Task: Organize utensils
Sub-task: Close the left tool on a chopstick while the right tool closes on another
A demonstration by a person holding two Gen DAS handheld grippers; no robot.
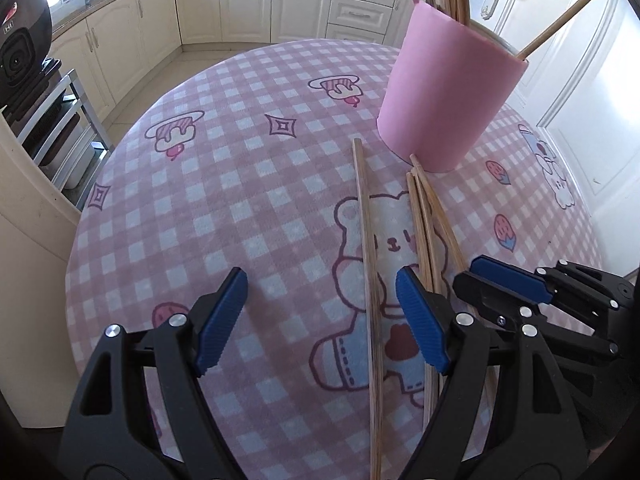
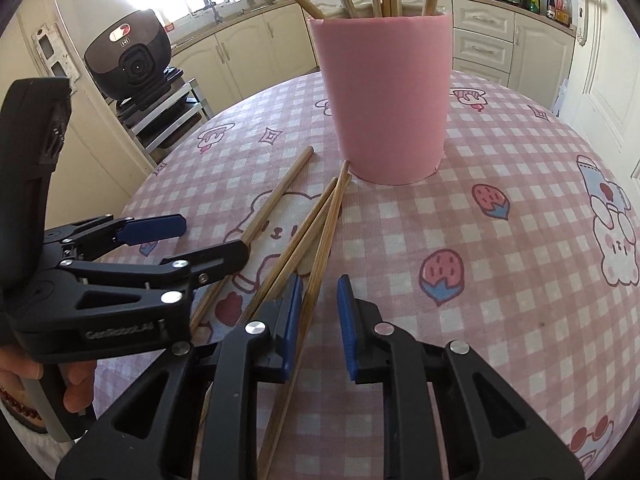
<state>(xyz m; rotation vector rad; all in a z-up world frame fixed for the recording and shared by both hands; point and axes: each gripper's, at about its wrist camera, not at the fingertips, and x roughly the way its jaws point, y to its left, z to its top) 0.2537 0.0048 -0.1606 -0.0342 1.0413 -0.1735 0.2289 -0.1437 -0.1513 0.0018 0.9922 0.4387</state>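
Observation:
A pink cylindrical holder [image 1: 444, 92] [image 2: 384, 96] stands on the table with several wooden chopsticks upright in it. Several more chopsticks lie flat on the cloth in front of it: one apart on the left [image 1: 370, 272] [image 2: 276, 200] and a bunch of three [image 1: 430, 232] [image 2: 316, 232]. My left gripper [image 1: 320, 312] is open low over the cloth, the single chopstick between its jaws. My right gripper [image 2: 318, 316] is open, with one chopstick of the bunch between its jaws beside the left pad. Each gripper shows in the other's view [image 1: 520, 284] [image 2: 192, 240].
The round table has a pink checked cloth [image 1: 240, 200] [image 2: 500, 220] with cartoon prints. A black appliance on a metal rack [image 2: 132, 64] stands left of the table. Cream kitchen cabinets [image 1: 248, 4] line the back, and a white door [image 1: 580, 80] is at the right.

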